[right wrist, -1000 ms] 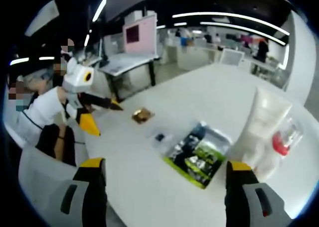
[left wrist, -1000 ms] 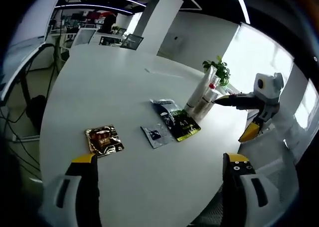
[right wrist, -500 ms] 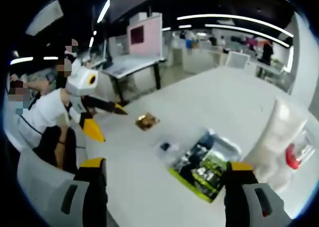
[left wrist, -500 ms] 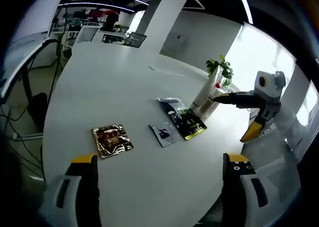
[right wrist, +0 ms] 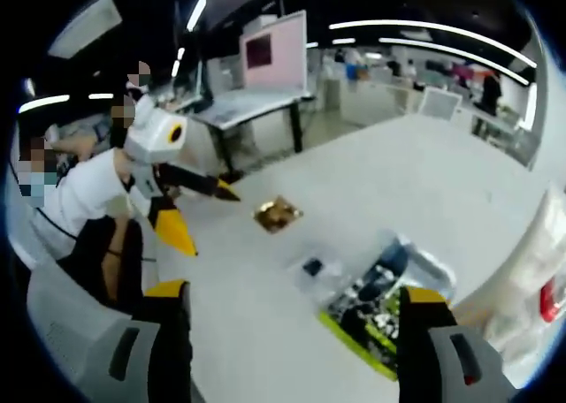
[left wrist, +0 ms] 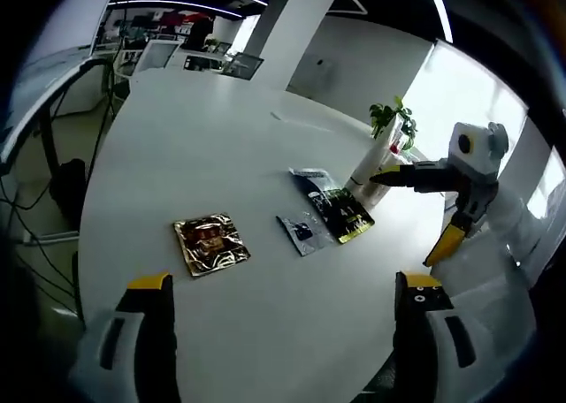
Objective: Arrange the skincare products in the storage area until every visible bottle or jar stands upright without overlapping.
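The large round white table [left wrist: 221, 155] carries, toward its far right edge, a tall white plastic tube [left wrist: 370, 160] standing upright, then a flat black-and-green foil sachet [left wrist: 340, 210], a gold foil sachet [left wrist: 210, 242] and a small clear sachet [left wrist: 303, 231] lying apart nearer left. The tube looks light, smooth and squeezable, best taken low around its body, while the sachets seem limp and thin, likely needing an edge pinch. The left gripper [left wrist: 283, 288] hovers level above the near edge, fingers spread and empty; the right gripper [left wrist: 398, 175] reaches in by the tube, likewise wide and empty.

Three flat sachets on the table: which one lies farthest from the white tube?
The gold sachet, alone at the left; the small clear one and the green-black one lie nearer the white tube.
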